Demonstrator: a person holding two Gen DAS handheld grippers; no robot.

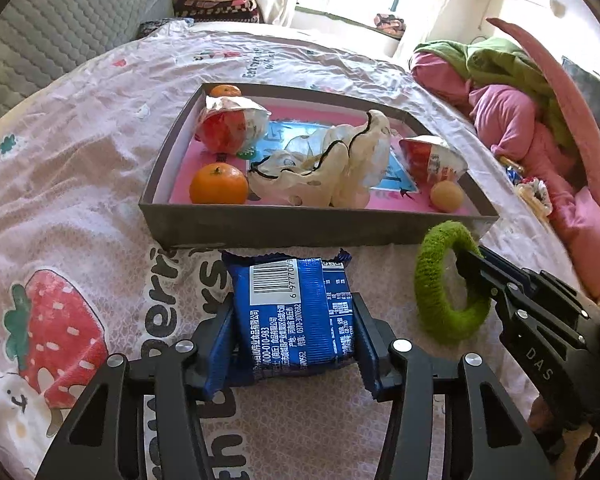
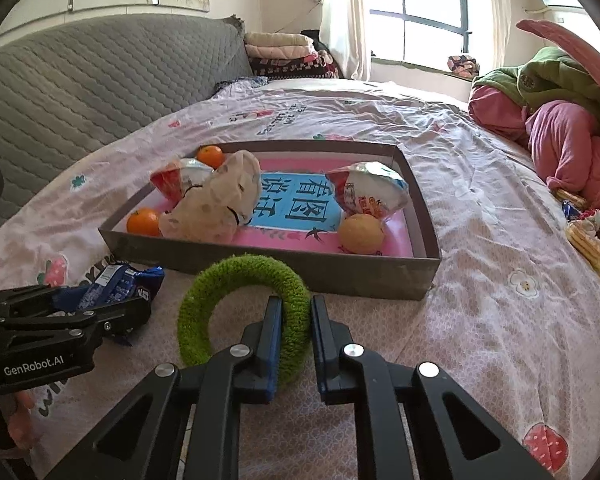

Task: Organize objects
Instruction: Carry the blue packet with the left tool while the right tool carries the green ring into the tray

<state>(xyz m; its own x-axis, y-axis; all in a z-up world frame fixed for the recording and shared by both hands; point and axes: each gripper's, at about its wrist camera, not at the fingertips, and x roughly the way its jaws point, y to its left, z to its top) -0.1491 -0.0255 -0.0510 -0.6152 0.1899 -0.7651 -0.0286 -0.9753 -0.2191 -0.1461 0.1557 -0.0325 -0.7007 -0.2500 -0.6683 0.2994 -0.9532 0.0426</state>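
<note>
My left gripper (image 1: 292,320) is shut on a blue snack packet (image 1: 292,312), held just in front of the grey box (image 1: 260,224) on the bed. My right gripper (image 2: 296,312) is shut on a green fuzzy ring (image 2: 236,280), also in front of the box (image 2: 380,276); the ring shows in the left wrist view (image 1: 432,276) too. The box holds two oranges (image 1: 219,184), two red-and-white snack bags (image 1: 232,128), a crumpled plastic bag (image 1: 332,168) and a pale round fruit (image 1: 446,196). The left gripper with the packet (image 2: 112,286) shows at the left of the right wrist view.
A pink strawberry-print sheet (image 1: 80,152) covers the bed. A grey quilted headboard (image 2: 80,76) stands at the left. Pink and green bedding (image 2: 560,128) is piled at the right, with small snacks and a scrunchie (image 2: 592,236) beside it.
</note>
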